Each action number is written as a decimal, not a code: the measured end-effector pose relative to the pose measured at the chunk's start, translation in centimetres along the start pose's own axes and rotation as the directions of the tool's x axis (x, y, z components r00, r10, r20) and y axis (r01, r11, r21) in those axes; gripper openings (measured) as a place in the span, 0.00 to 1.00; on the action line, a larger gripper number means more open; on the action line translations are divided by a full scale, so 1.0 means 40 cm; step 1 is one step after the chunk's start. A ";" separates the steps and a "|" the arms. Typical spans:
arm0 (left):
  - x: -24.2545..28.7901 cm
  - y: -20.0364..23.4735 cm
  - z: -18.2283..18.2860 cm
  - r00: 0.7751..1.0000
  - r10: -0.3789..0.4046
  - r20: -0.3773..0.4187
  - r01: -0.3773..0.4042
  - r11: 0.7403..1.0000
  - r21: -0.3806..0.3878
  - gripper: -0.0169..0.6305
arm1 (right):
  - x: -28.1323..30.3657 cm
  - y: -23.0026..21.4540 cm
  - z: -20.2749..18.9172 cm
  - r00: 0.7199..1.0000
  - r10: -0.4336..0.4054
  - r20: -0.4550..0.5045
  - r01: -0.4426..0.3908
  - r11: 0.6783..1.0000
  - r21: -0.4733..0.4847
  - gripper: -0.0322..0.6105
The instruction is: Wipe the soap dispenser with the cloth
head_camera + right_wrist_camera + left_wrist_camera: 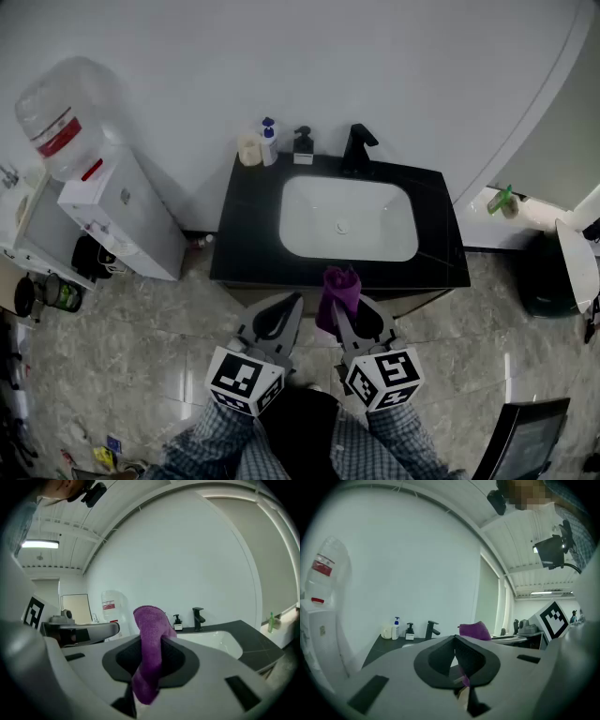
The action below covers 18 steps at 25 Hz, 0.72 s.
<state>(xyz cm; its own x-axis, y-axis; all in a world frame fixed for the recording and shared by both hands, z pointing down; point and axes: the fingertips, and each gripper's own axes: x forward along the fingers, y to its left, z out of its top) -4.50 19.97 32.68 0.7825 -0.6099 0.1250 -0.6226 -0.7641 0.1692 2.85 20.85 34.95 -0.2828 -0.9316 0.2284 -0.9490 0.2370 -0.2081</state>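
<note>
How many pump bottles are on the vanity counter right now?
2. A blue-topped pump bottle at the back left of the counter, and the black-topped soap dispenser just right of it. None seems hidden.

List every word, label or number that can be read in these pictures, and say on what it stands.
No text can be read.
Water bottle: red label, print too small.
Soap dispenser: white label, print too small.
Marker cubes: black-and-white square patterns, no words.

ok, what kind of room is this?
Probably an office or lab washroom: black counter with a white sink, faucet and soap dispenser at the wall, water cooler beside it.
</note>
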 end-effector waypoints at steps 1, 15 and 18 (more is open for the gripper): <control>0.000 0.002 0.001 1.000 0.000 0.000 0.000 1.000 0.001 0.04 | 0.001 -0.001 0.000 1.000 0.000 0.000 0.000 1.000 0.001 0.19; -0.003 0.008 0.001 1.000 0.011 -0.002 -0.011 1.000 0.001 0.04 | 0.001 -0.001 0.000 1.000 0.004 0.002 -0.004 1.000 0.010 0.19; -0.004 0.005 0.001 1.000 0.016 0.002 -0.016 1.000 0.004 0.04 | -0.002 -0.002 0.001 1.000 0.006 0.008 -0.006 1.000 0.006 0.19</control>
<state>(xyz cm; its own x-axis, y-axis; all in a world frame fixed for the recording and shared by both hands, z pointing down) -4.75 19.89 32.65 0.7725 -0.6225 0.1256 -0.6350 -0.7550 0.1636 2.96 20.90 34.91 -0.2876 -0.9322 0.2199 -0.9463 0.2413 -0.2150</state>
